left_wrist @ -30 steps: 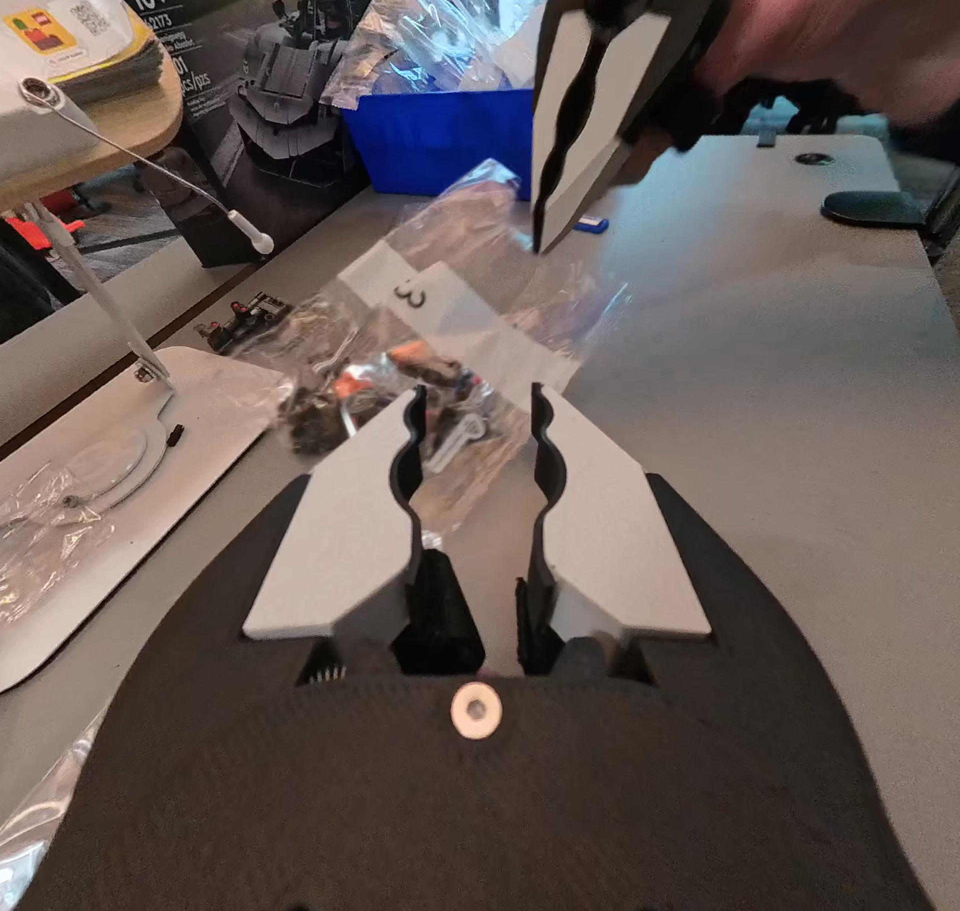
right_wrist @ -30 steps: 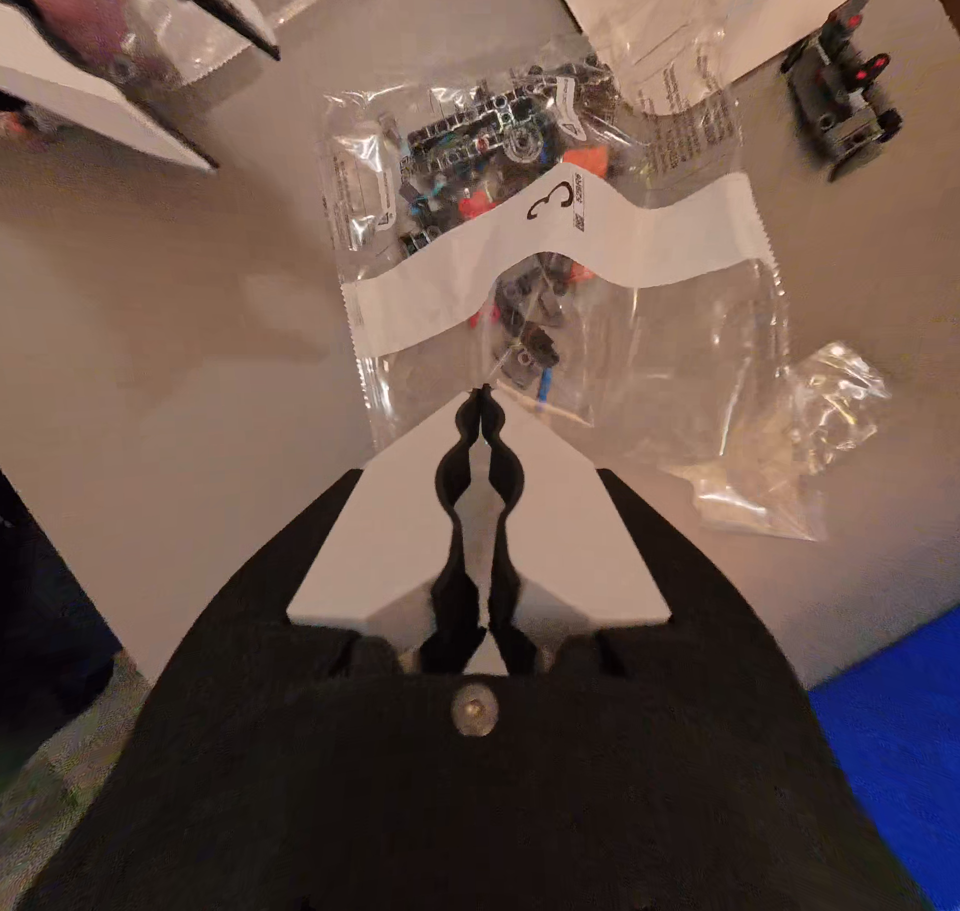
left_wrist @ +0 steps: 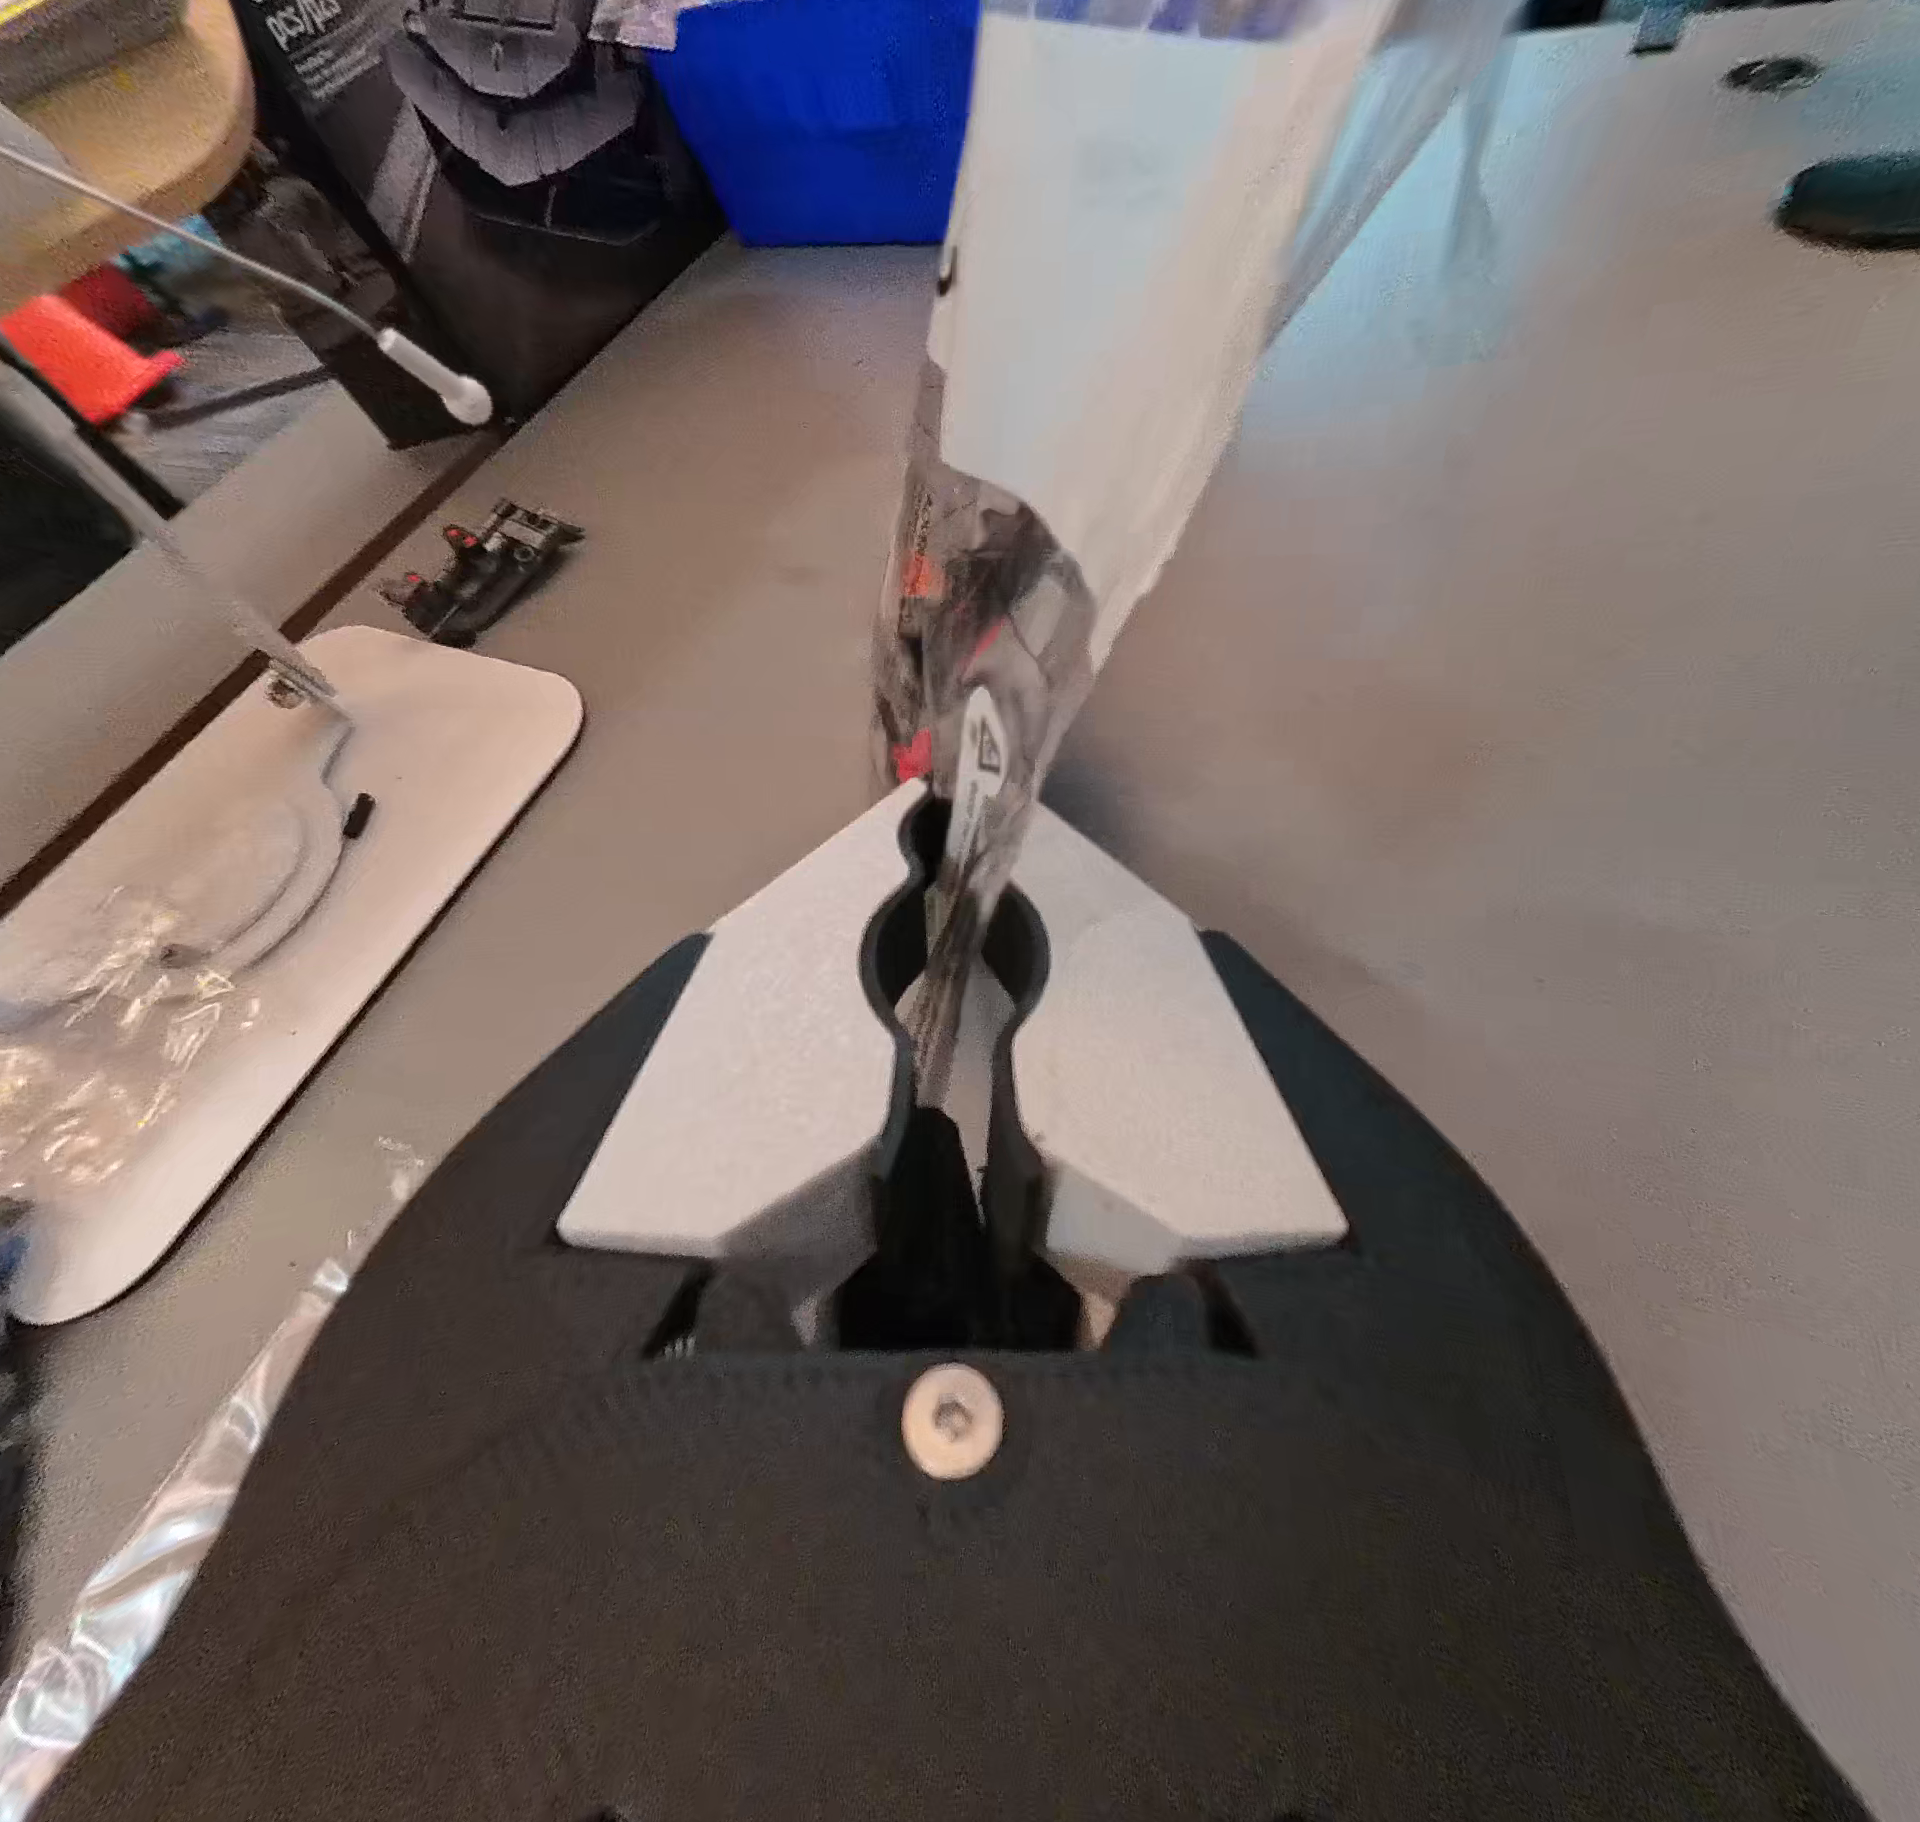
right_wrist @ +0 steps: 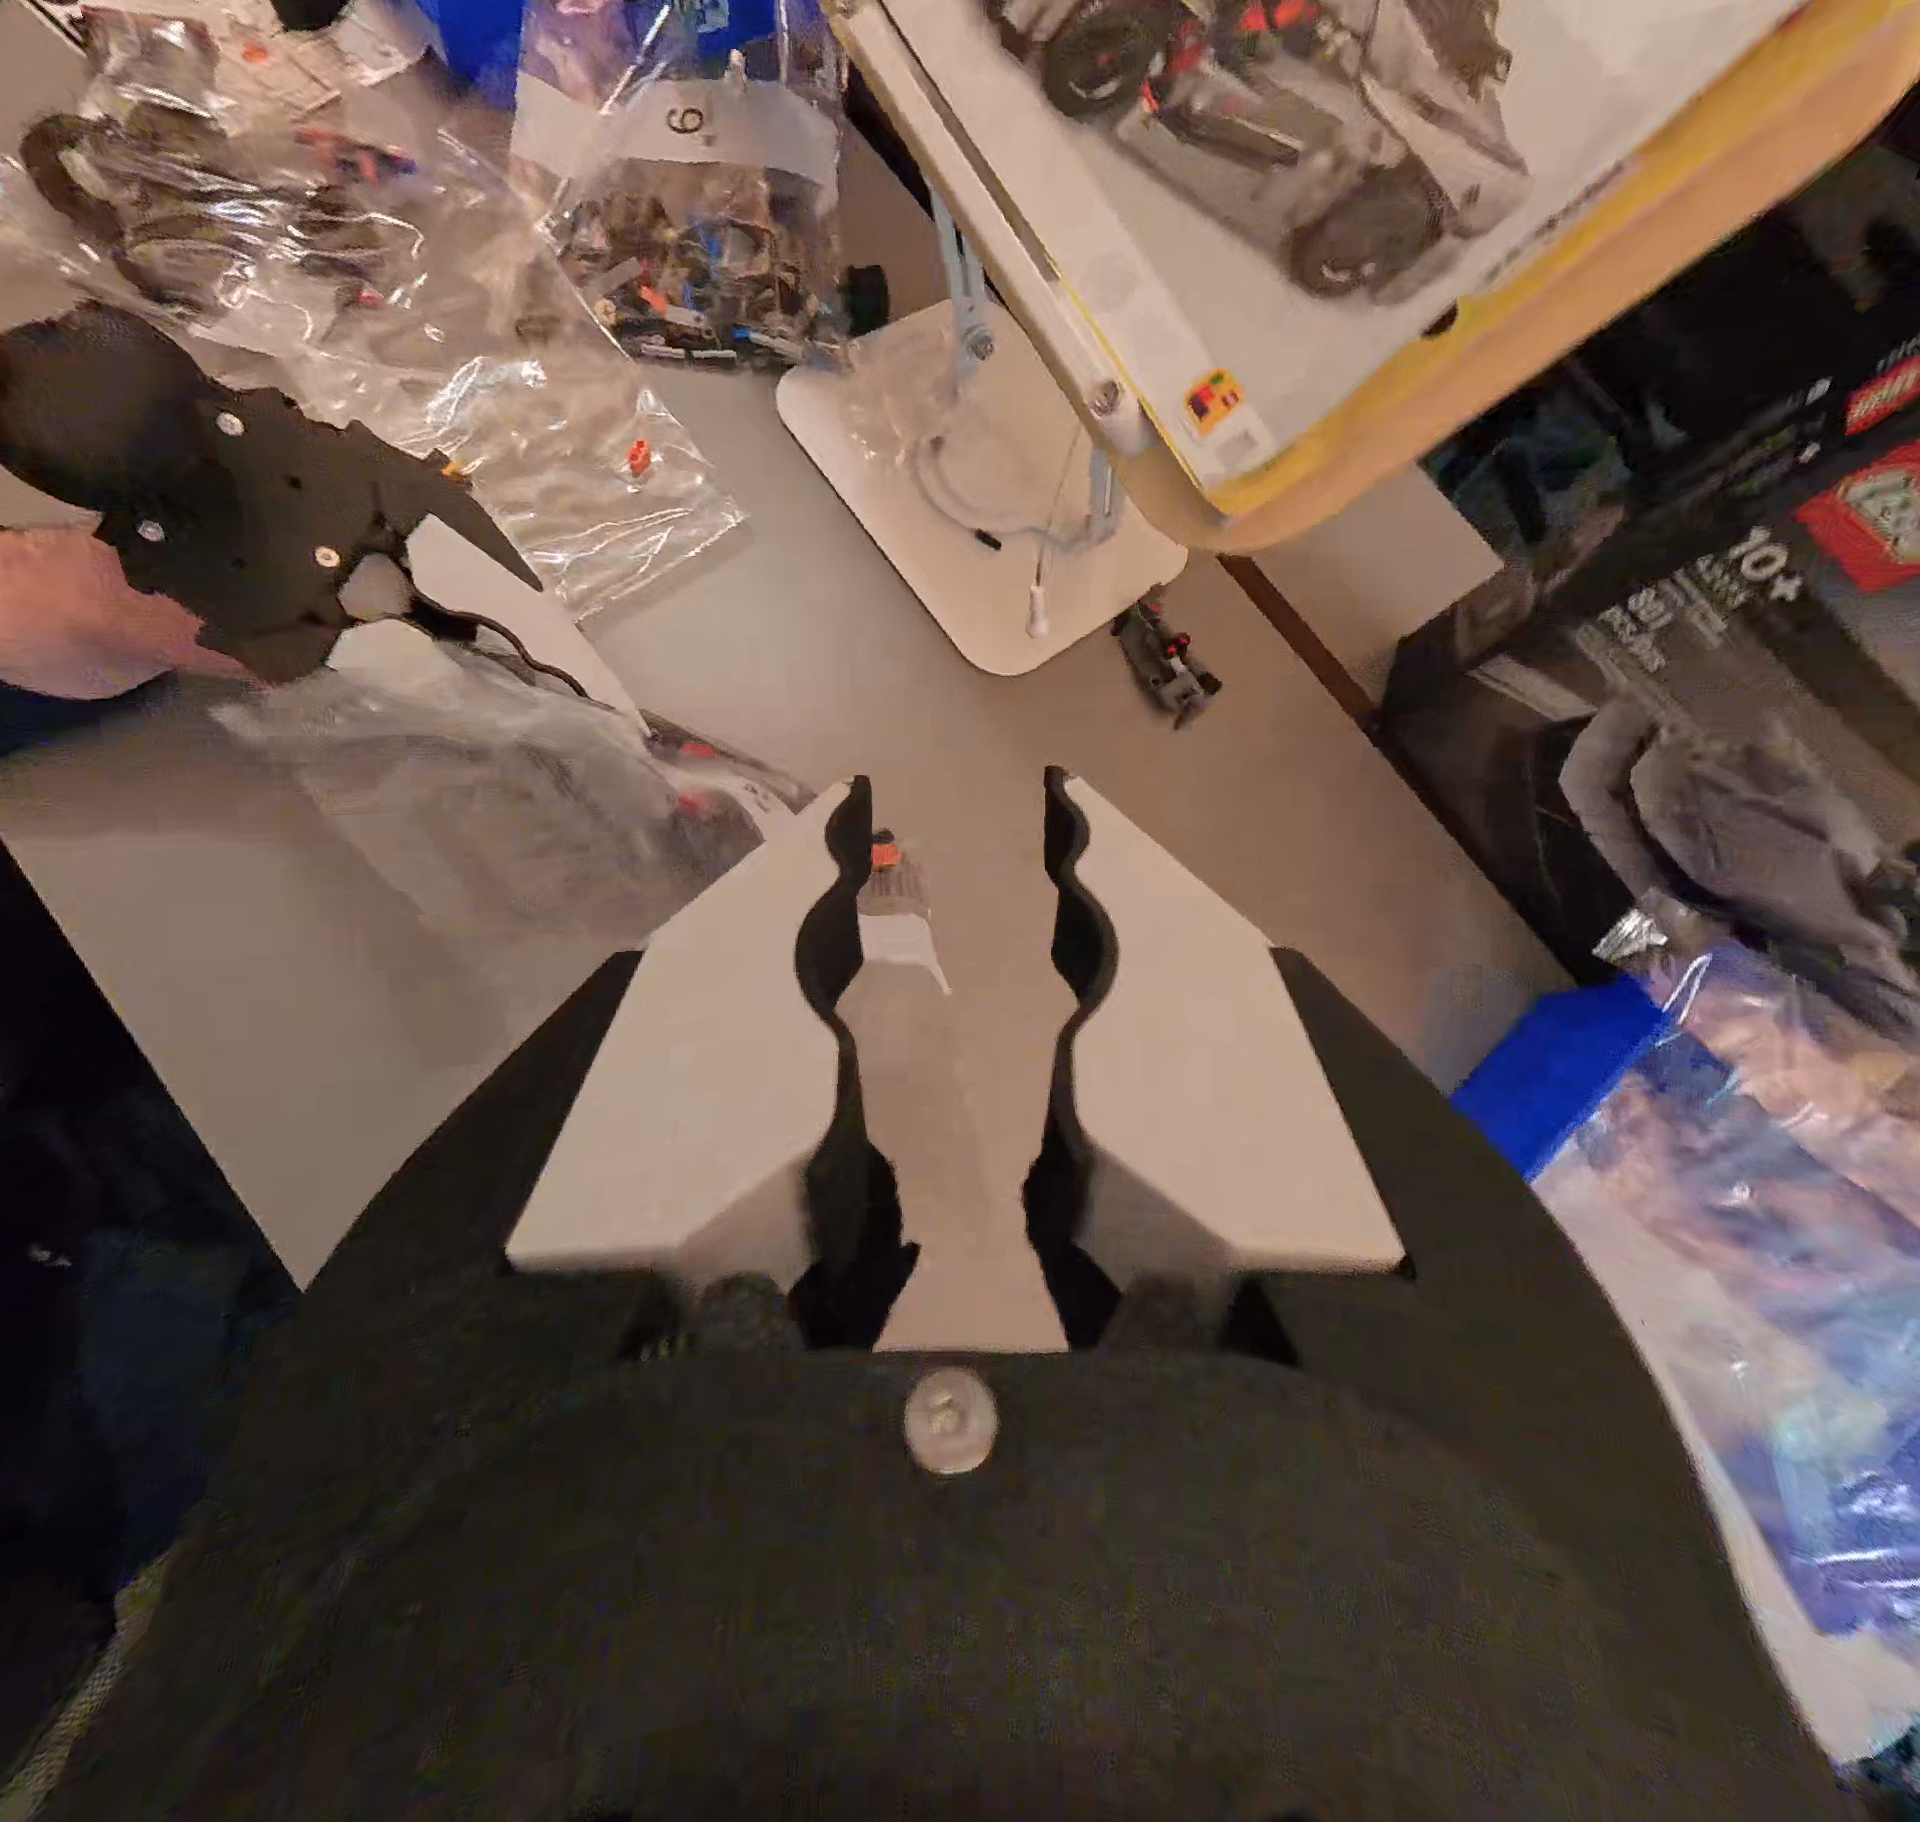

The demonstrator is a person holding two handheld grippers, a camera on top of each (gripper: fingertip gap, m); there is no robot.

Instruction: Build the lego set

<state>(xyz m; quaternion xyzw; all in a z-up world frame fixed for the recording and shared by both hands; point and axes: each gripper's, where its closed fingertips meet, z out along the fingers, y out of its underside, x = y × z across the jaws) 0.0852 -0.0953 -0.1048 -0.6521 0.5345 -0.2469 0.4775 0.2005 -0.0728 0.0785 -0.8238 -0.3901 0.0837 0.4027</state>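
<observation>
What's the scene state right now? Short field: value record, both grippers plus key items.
left gripper: shut on the parts bag, pinching one end
parts bag: clear plastic with a white band, small dark and orange pieces inside, lifted off the table
right gripper: open, holding nothing, above the table
table: grey
small assembly: dark with red bits, on the table beside the stand base
stand base: white, flat
blue bin: at the far edge, more bags in it
set box: dark, upright, left of the blue bin

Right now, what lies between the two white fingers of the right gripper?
Right wrist view: bare grey table and, near the left finger, a torn clear plastic scrap with one orange piece.
</observation>
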